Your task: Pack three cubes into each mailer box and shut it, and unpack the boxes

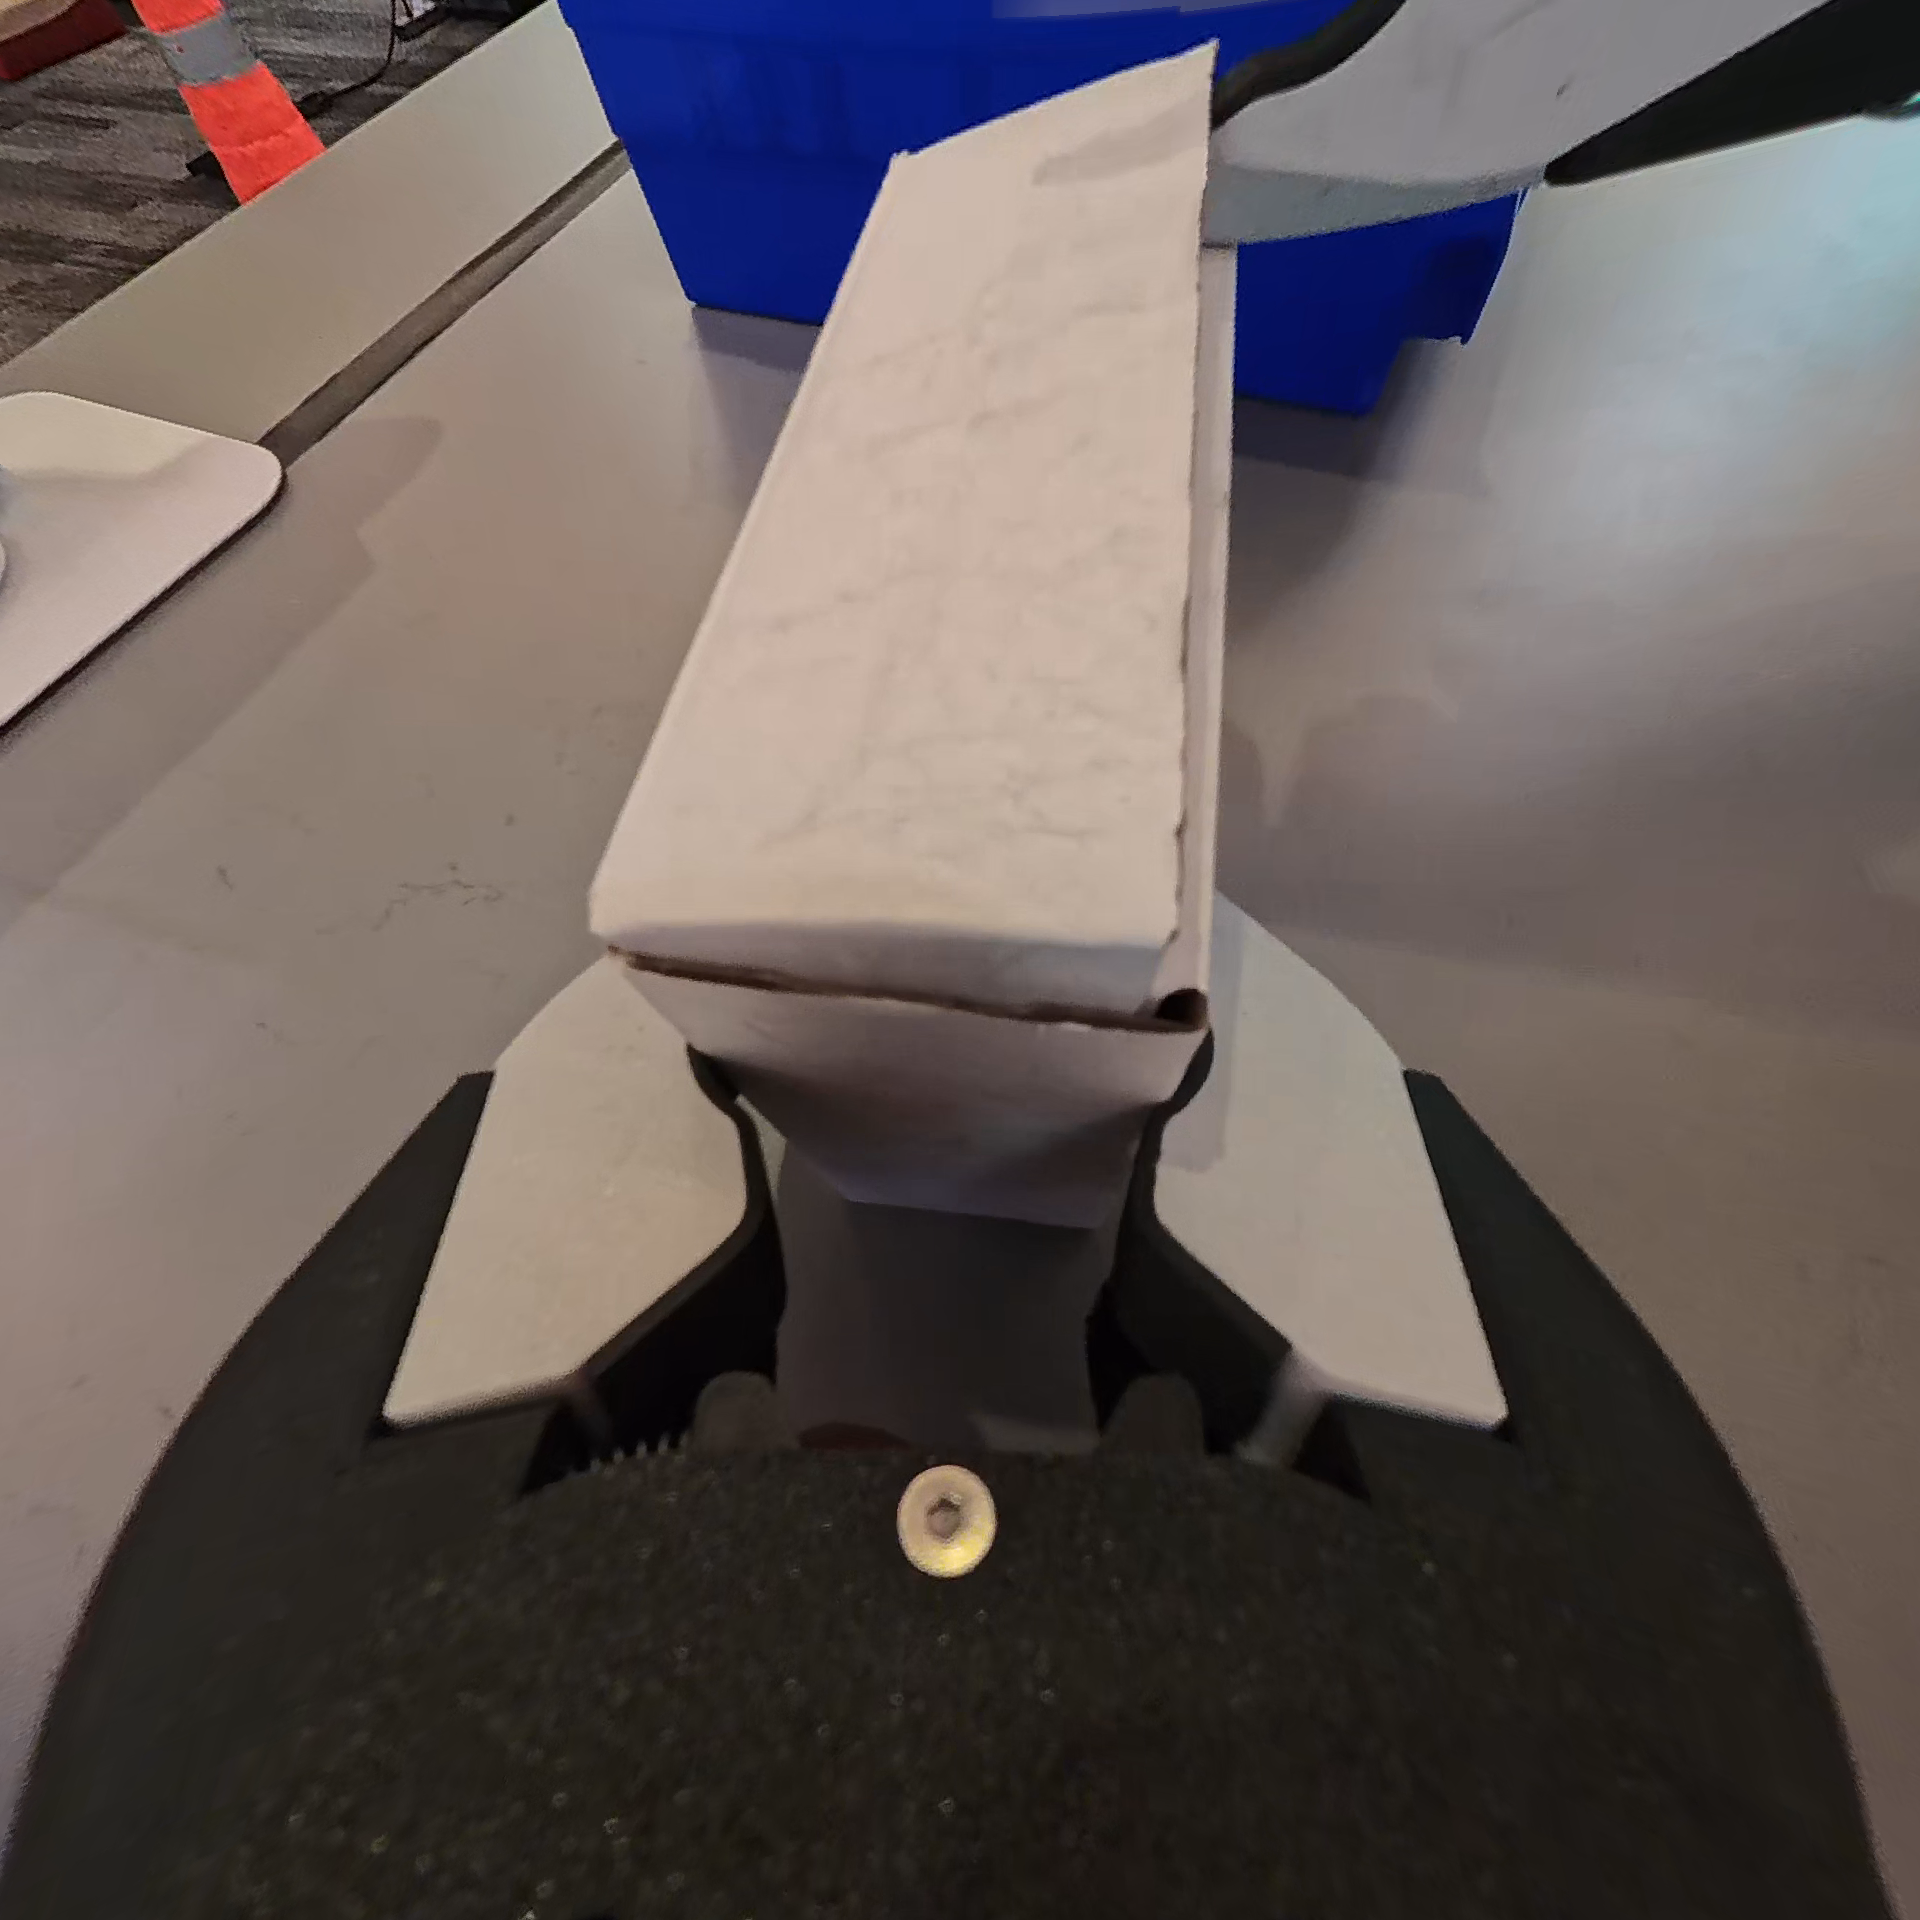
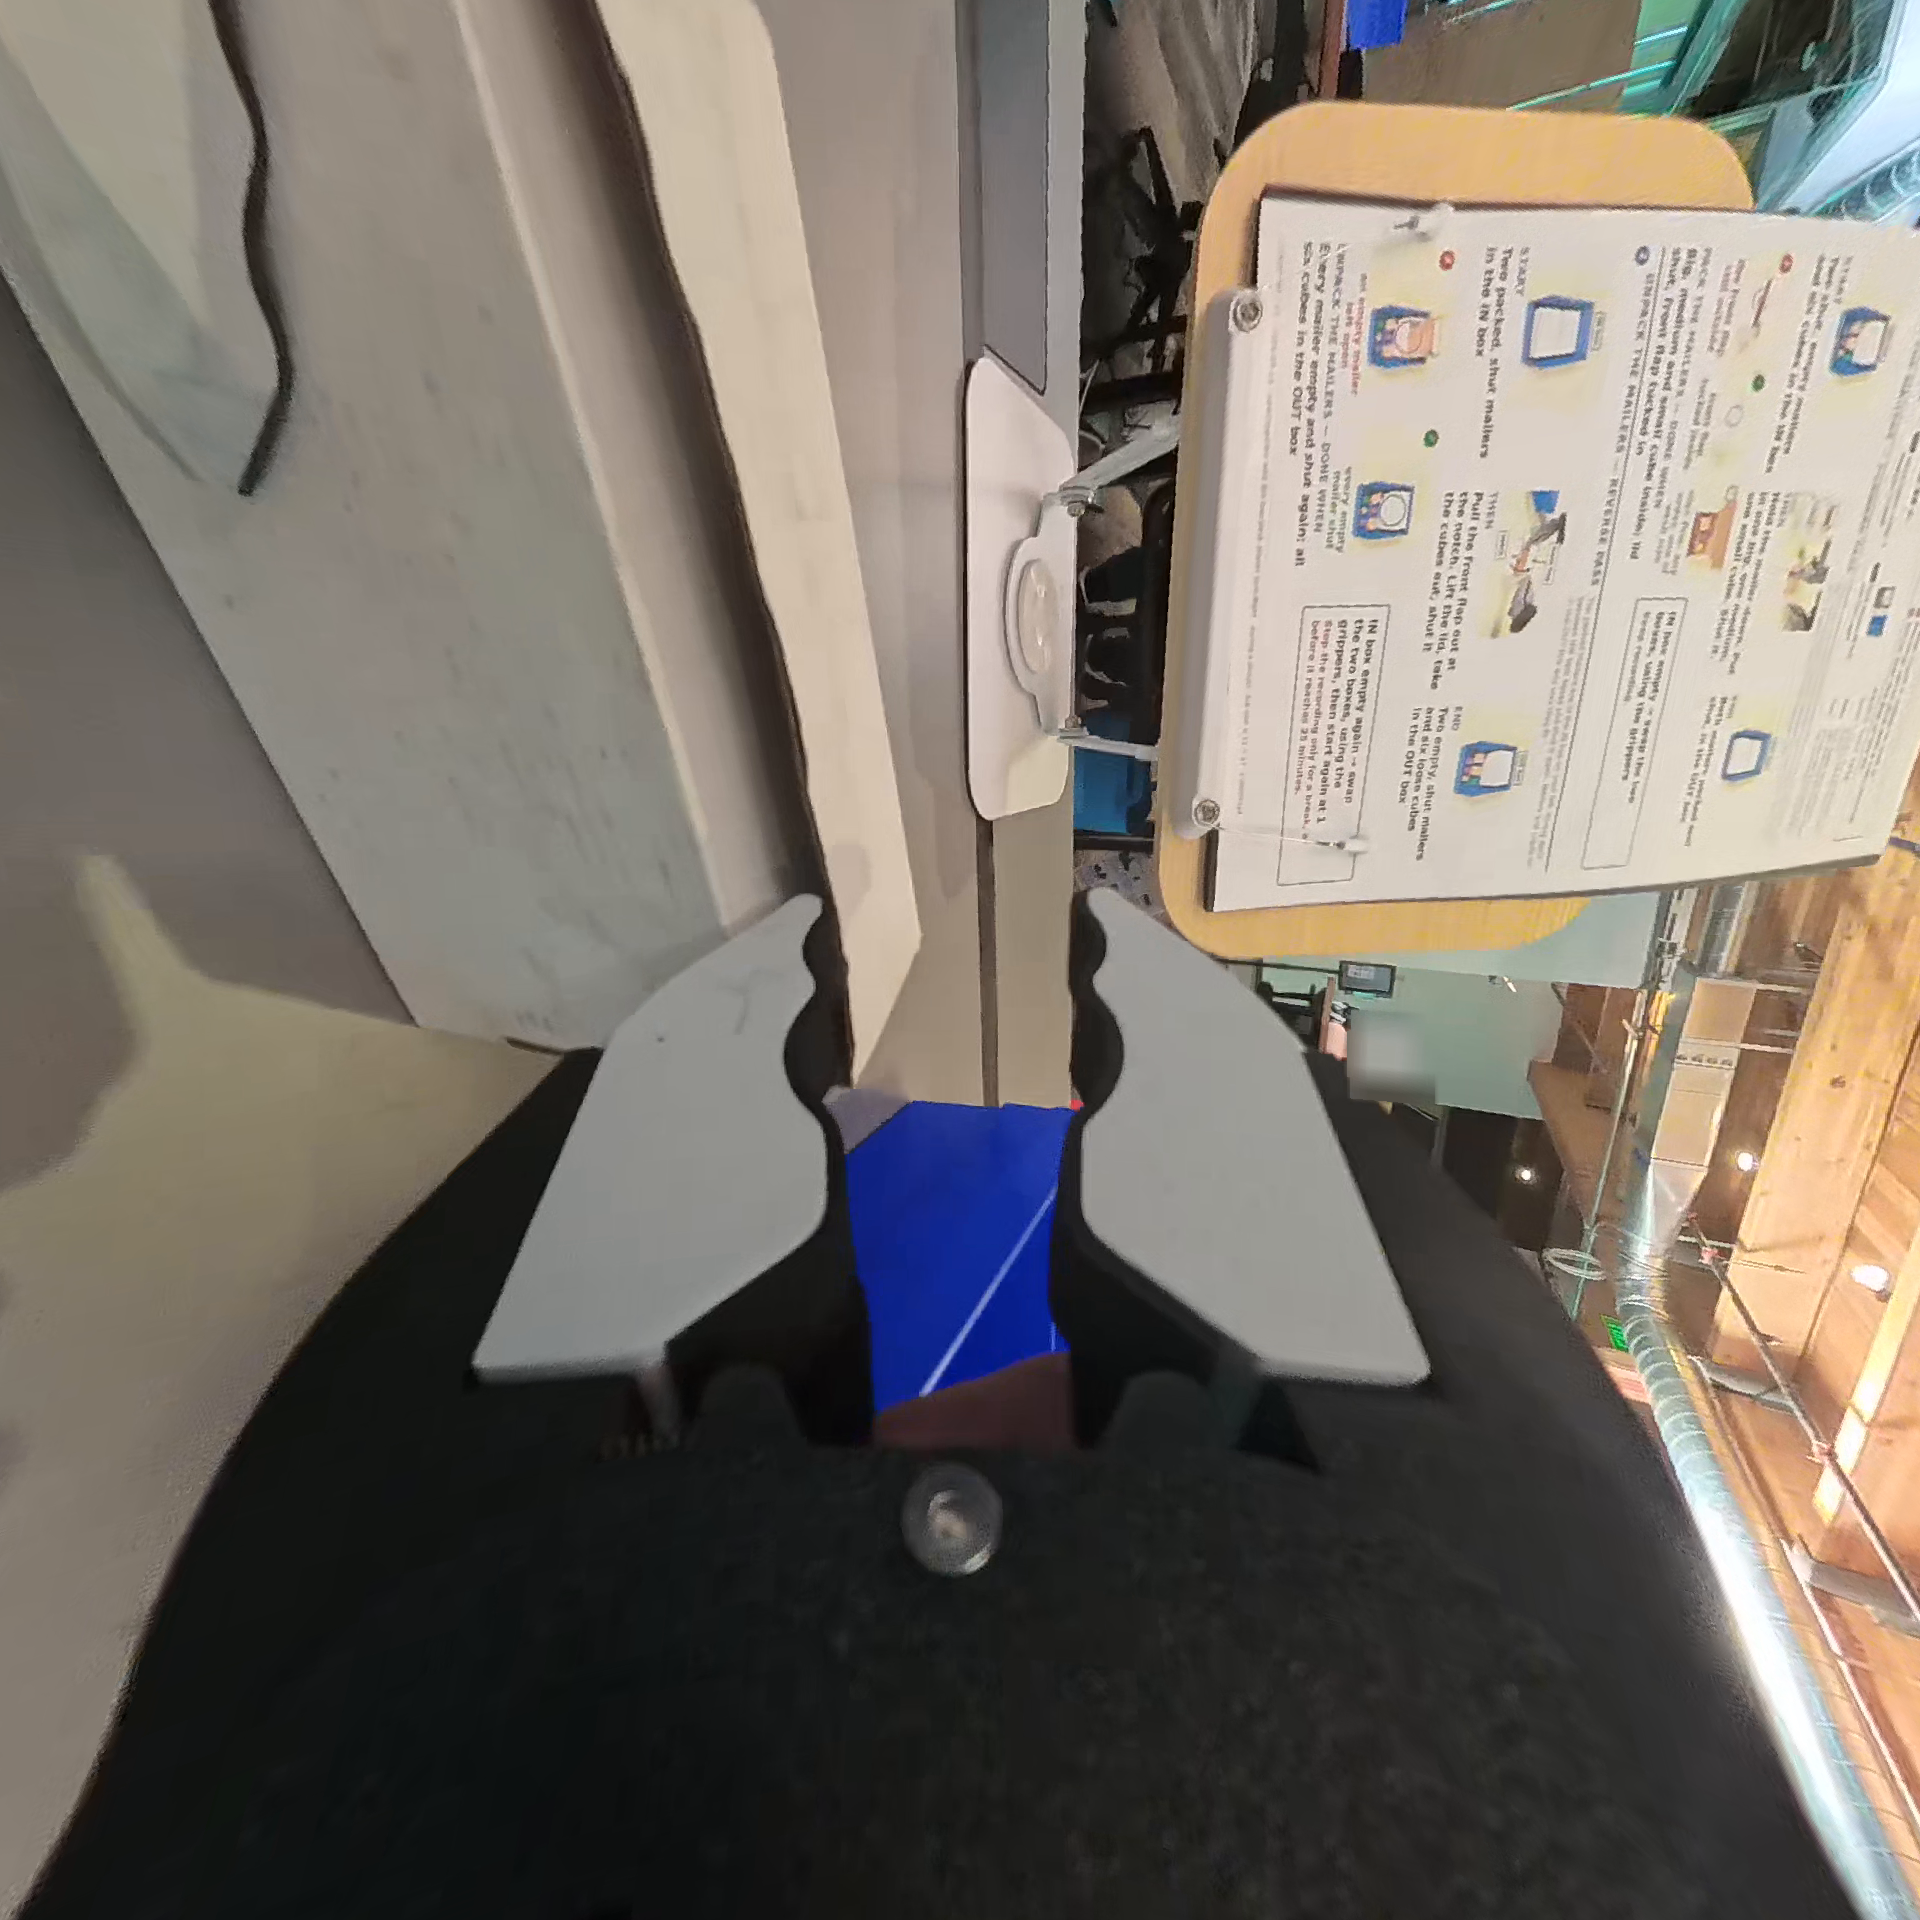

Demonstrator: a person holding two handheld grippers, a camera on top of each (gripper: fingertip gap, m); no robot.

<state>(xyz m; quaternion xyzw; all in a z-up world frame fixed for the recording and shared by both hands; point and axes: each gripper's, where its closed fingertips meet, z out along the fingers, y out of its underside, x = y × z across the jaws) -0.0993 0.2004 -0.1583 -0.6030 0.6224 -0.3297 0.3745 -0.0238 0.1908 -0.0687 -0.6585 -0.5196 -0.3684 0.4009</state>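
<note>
L hand-held gripper (image 1: 940,1101) round mailer box (image 1: 935,582)

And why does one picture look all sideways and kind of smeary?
The right wrist view is rolled on its side, so the instruction sheet reads sideways; its edges are motion-blurred. The left wrist view is upright and sharper, though the wide lens stretches the white mailer box and smears the orange cone.

- A grey table (image 1: 1507,644) carried everything; its top was smooth, with faint scuffs.
- A blue bin (image 1: 1351,301) stood on it at the far side.
- A flat white plate with rounded corners (image 1: 114,530) lay on it at the left edge.
- A dark seam (image 1: 416,332) ran across the tabletop.
</note>
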